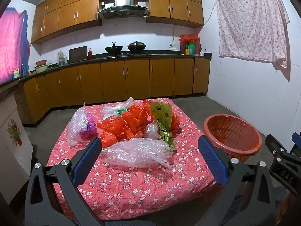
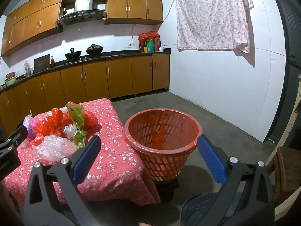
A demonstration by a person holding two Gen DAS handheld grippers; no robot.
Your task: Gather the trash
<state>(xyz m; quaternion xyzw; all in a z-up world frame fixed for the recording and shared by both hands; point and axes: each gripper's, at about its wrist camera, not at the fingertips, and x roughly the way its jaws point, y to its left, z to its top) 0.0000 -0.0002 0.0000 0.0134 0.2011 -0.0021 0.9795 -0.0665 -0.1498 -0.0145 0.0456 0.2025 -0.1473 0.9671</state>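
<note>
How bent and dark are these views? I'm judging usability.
Left wrist view: the cabinets bow into a curve, corners go black, the tablecloth stays sharp. Right wrist view: same bending, and the hanging sheet casts a hard shadow on the wall.

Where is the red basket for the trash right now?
The red basket stands on the floor just right of the table, straight ahead of the open right gripper. In the left view it shows at the right, beyond the table's corner.

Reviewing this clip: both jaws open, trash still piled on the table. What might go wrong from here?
1. The bubble wrap touches the green paw-print bag; grabbing one may drag the other.
2. The orange basket sits beside the table, so light bags may miss its rim.
</note>
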